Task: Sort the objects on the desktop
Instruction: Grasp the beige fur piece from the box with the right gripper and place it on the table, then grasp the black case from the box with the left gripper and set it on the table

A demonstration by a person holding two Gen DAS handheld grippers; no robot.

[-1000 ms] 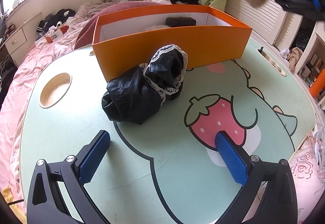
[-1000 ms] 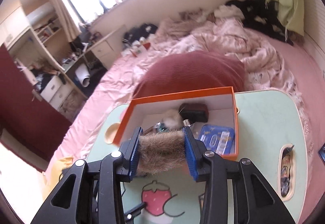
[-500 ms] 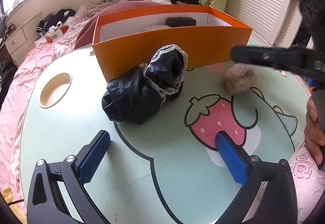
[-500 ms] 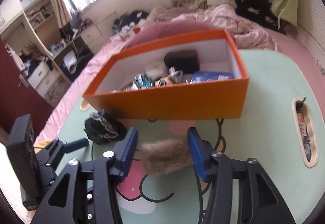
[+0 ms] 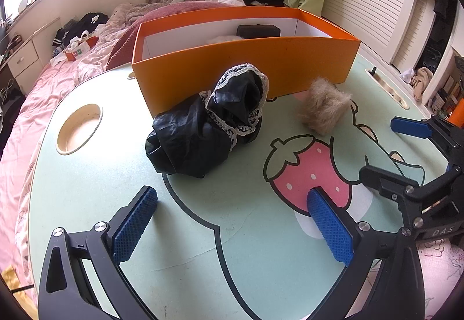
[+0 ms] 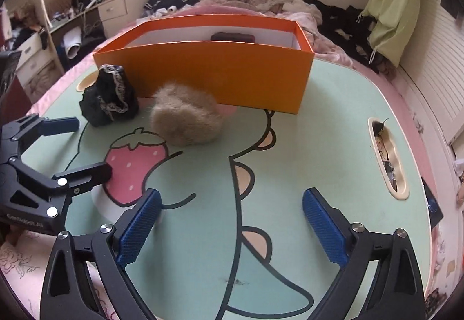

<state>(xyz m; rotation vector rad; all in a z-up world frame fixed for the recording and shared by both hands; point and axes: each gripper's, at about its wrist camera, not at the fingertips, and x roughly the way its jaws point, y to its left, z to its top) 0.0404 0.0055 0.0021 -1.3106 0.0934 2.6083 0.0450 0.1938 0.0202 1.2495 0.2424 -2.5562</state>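
A tan furry pouch [image 6: 185, 119] lies on the green cartoon table [image 6: 319, 146], just in front of the orange box [image 6: 220, 76]; it also shows in the left wrist view [image 5: 323, 109]. A black lace-trimmed cloth [image 5: 208, 122] lies to its left, against the orange box [image 5: 246, 64]; it shows in the right wrist view too [image 6: 111, 98]. My left gripper [image 5: 232, 221] is open and empty, short of the cloth. My right gripper [image 6: 232, 221] is open and empty, well back from the pouch. A dark case [image 5: 258, 30] lies inside the box.
A round cup hole [image 5: 79, 128] is sunk in the table at the left, and an oval slot [image 6: 387, 157] with small items at the right. A bed with pink bedding [image 5: 17, 122] surrounds the table. White slatted doors [image 5: 371, 6] stand at the right.
My right gripper carried the furry pouch down from above the box, set it on the table in front of the box, opened and drew back. My left gripper stayed still.
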